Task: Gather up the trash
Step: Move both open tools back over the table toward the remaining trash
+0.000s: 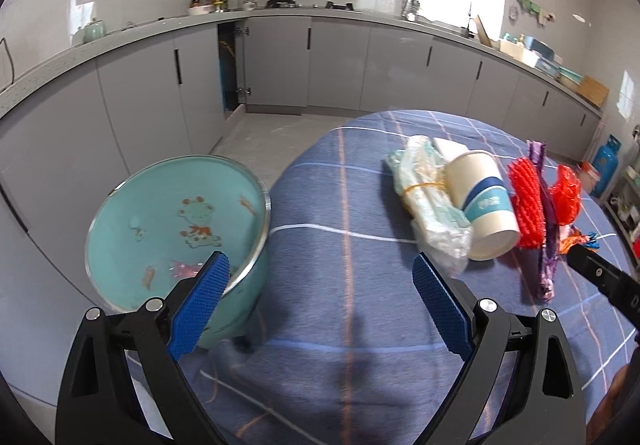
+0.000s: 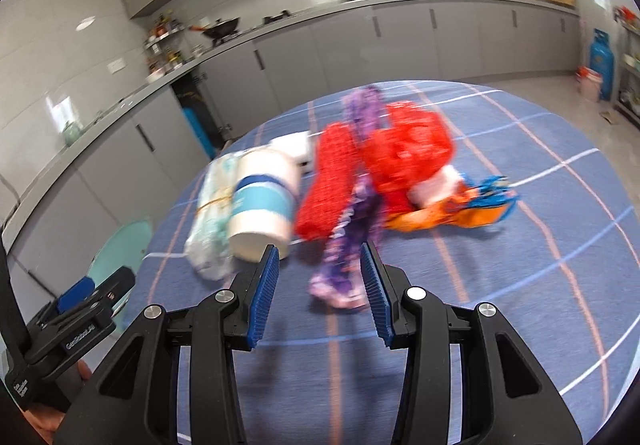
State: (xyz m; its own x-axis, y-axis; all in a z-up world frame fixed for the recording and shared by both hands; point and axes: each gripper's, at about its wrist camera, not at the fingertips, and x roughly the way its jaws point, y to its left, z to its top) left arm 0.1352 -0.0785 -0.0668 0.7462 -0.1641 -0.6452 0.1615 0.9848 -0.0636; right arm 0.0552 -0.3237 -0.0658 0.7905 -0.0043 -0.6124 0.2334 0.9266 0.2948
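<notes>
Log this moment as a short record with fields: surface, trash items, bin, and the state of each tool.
surface: round table with blue plaid cloth
trash items: paper cup on its side, bundled plastic bags, red foam net, purple strip, orange wrapper
bin: teal bin beside the table, at its left edge
left tool: open, holding nothing, over the cloth
right tool: open, aimed at the purple strip's near end
image quality: right wrist view is motion-blurred
</notes>
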